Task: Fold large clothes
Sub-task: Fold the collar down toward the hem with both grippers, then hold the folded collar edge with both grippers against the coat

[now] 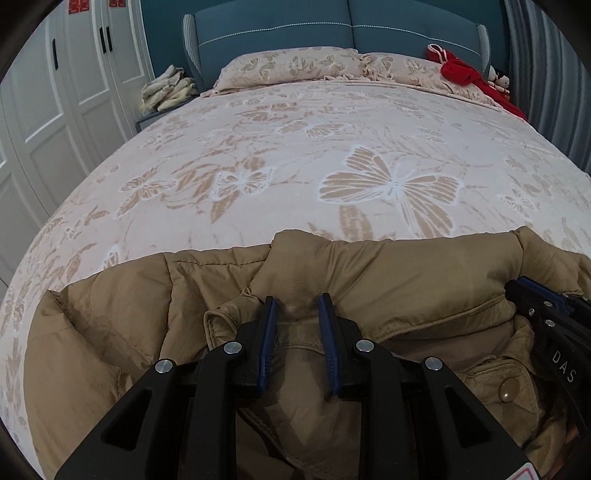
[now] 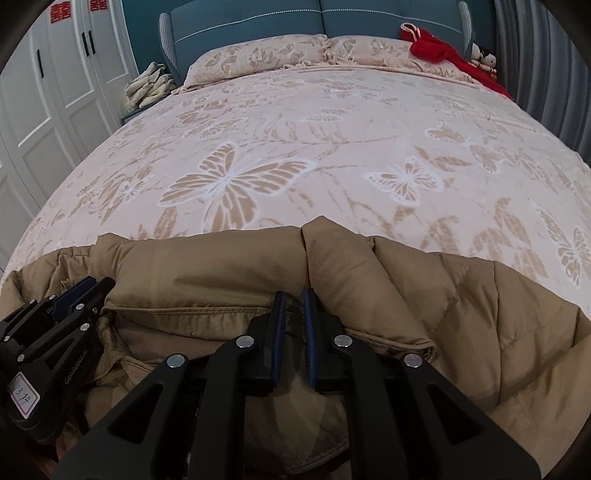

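Here, a tan quilted jacket [image 1: 369,273] lies across the near end of a bed, its long axis running side to side along that edge; its collar and open front, with a round snap button [image 1: 509,390], face the cameras. Which way its hem points cannot be told.

The left gripper [image 1: 298,306] has its jaws narrowly apart, and a ridge of the jacket's fabric is bunched up between the blue pads [image 1: 271,314], which press on it from both sides. The right gripper [image 2: 293,301] is closed to a slim gap, with a thinner pinch of the same fabric clamped between its pads [image 2: 281,306]. The two grippers sit near each other on the jacket, each visible at the edge of the other's view, and both point downward and toward the head of the bed.

Beyond the jacket spreads a pink bedspread [image 1: 295,147] patterned with beige butterflies, and two matching pillows [image 1: 288,66] lean on a blue padded headboard [image 1: 332,29]. A red garment [image 1: 461,72] rests on the right-hand pillow, with a small doll [image 1: 500,81] just beside it. To the left of the bed a nightstand [image 1: 155,119] carries a heap of cream cloth [image 1: 168,90], and white wardrobe doors [image 1: 55,92] line that wall.
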